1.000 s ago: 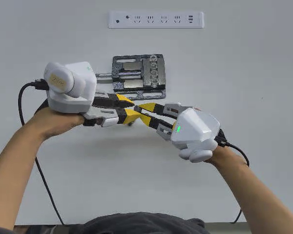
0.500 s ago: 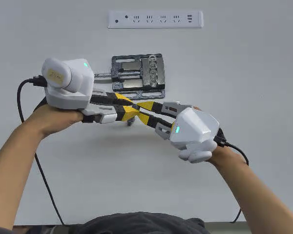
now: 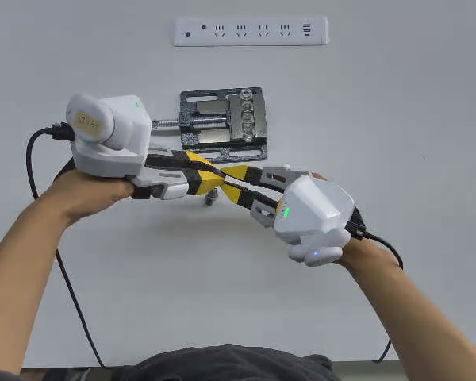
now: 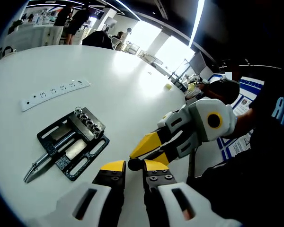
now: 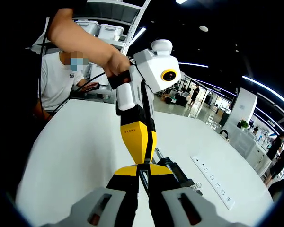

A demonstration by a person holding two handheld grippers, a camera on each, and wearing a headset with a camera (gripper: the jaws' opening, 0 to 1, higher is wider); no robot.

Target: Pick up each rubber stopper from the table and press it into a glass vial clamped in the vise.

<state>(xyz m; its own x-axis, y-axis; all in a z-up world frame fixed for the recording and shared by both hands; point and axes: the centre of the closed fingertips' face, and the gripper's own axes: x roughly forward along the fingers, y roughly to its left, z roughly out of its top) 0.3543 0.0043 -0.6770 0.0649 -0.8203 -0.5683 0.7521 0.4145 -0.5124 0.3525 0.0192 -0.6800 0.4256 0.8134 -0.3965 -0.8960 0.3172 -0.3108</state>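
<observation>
Wide bare white table, smooth and matt, is seen to the right of the vise and on its near side, toward the person. The vise is black cast metal w/ a threaded screw sticking out on its left. A row of clear glass vials is clamped upright at its right end. A white power strip lies beyond the vise, well apart.

Just in front of the vise, the left gripper and right gripper are held above the table w/ their black-and-yellow fingers crossed, tips meeting. The left hand is wrapped under its white housing and the right hand sits behind its own. Both forearms are angled inward.

In each gripper view only a narrow gap is left between own jaws, w/ the other gripper's tips at it. Whether either is clamped on anything cannot be told.

A small dark stopper is seen on the table near the vise's front edge, just below the crossed tips.
</observation>
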